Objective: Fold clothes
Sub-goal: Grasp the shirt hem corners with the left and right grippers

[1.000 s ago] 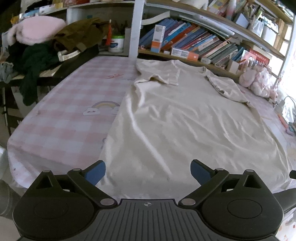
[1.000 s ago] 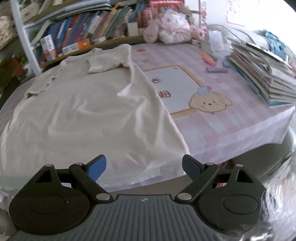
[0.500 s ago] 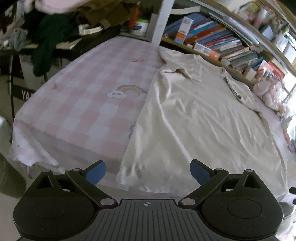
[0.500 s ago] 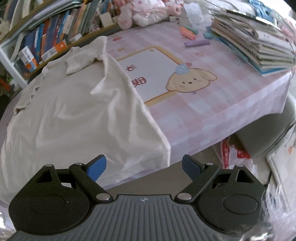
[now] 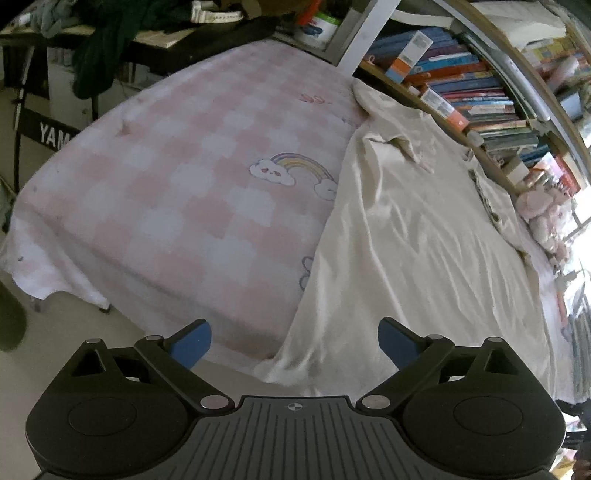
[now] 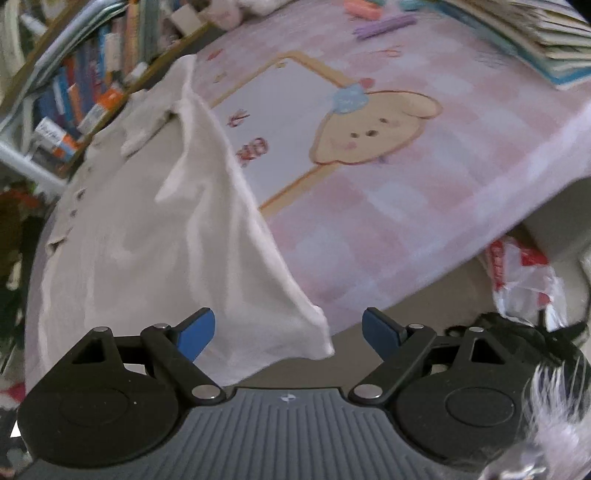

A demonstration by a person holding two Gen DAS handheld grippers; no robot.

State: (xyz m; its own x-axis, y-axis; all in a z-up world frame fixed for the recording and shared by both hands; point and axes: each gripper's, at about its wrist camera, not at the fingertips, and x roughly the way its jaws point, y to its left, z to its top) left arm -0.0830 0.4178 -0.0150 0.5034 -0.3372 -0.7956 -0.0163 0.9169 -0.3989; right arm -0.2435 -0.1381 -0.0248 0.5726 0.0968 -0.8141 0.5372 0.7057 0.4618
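A cream short-sleeved shirt (image 5: 424, 236) lies spread flat on a pink checked bed cover (image 5: 192, 192), its hem hanging over the near edge. My left gripper (image 5: 294, 341) is open and empty, with the shirt's bottom left hem corner (image 5: 280, 363) just ahead between the fingers. In the right wrist view the same shirt (image 6: 155, 236) lies to the left, and its bottom right hem corner (image 6: 321, 343) hangs between the fingers of my right gripper (image 6: 289, 328), which is open and empty.
A bookshelf (image 5: 472, 96) runs along the far side of the bed. Dark clothes (image 5: 99, 40) pile on a stand at far left. Plush toys (image 5: 543, 218) sit at the far right. A stack of books (image 6: 546, 33) lies on the cover (image 6: 406, 192). A plastic bag (image 6: 517, 280) is on the floor.
Both grippers have dropped lower and moved outward toward the shirt's bottom hem corners: the left one leftward, the right one rightward. Both stay open.
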